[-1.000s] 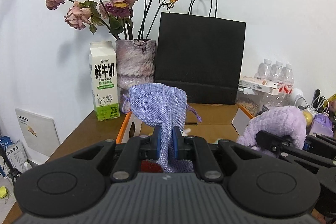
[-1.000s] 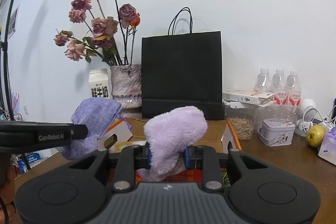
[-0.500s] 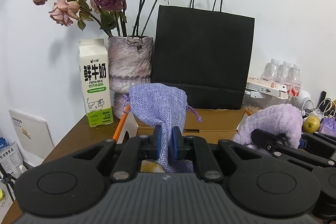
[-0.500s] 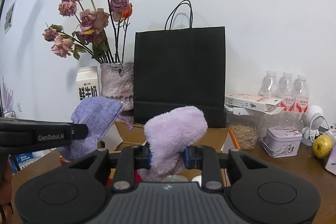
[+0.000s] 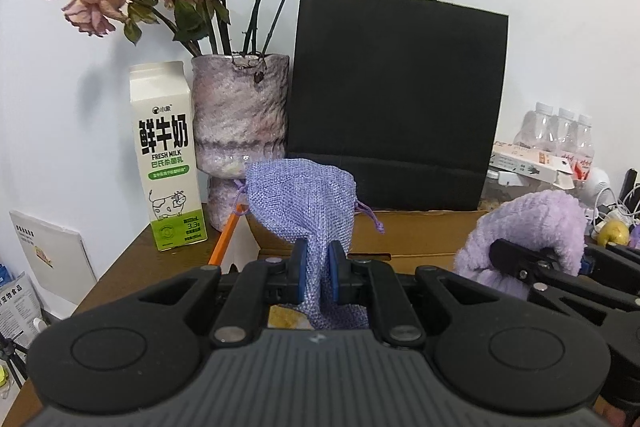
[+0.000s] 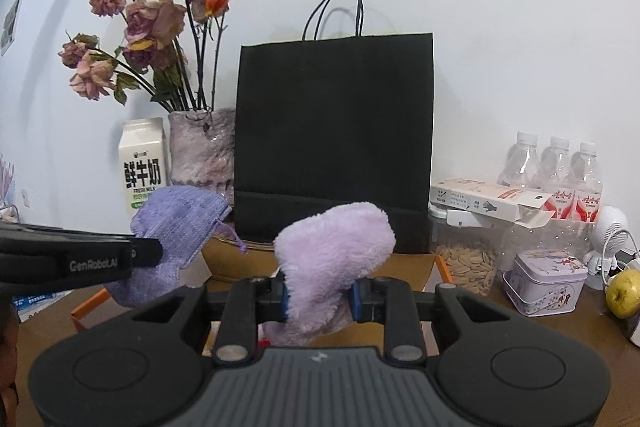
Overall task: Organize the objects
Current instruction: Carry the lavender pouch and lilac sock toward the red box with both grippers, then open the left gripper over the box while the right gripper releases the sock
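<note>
Both grippers have drifted nearer the cardboard box point(image 5: 420, 233) just ahead and below, left gripper point(image 5: 318, 269) clamped on a woven pouch point(image 5: 304, 199), right gripper point(image 6: 318, 297) on a fluffy cloth point(image 6: 332, 247).

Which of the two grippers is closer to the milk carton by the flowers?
Left. The left gripper, shut on the woven pouch, sits just right of the milk carton. The right gripper, shut on the fluffy purple cloth, lies farther right, beyond the pouch.
</note>
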`<state>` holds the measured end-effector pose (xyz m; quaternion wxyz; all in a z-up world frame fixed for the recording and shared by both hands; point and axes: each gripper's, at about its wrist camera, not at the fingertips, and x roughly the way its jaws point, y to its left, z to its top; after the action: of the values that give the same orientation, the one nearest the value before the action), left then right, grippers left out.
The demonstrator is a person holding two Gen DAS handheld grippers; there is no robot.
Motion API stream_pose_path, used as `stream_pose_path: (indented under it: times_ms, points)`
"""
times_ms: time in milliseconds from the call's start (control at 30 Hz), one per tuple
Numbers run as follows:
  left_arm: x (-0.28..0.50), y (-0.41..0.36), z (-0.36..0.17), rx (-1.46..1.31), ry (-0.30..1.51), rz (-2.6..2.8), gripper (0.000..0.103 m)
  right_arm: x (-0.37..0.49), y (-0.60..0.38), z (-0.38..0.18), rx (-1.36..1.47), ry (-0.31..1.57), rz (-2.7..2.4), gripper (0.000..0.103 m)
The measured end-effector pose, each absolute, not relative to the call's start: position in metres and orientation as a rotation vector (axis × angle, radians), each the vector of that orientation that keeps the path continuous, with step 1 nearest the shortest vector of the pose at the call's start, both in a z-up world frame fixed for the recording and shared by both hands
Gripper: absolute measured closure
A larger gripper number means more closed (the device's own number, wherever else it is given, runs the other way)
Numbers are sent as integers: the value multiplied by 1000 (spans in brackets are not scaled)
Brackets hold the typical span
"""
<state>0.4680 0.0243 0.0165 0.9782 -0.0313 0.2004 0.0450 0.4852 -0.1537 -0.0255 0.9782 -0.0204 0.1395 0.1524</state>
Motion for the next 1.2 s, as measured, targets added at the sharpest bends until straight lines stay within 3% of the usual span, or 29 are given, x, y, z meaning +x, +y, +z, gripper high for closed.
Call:
stream_pose_path:
  times_ms: [367,467,533,633,667,700,767,1200]
  points:
    - [496,21,7,-27,426,74,91,517,-151,-36,-80,336,270,78]
    - [500,23,5,-28,438,76,88,521,-151,-38,-83,346,265,73]
    - [502,25,3,-30,446,82,78,523,-150,-40,-91,355,260,67]
    - [503,27,1,-27,438,117,41,525,-149,-42,-93,364,250,52]
    - [503,28,1,-28,435,129,17,525,-149,-43,-95,366,243,38]
    - [503,29,1,-27,429,143,0,525,-149,-44,-94,364,233,18]
    - [501,29,1,-19,401,163,0,524,-149,-46,-97,351,214,1]
    - [502,29,-1,-10,417,157,0,522,-147,-44,-111,372,226,0]
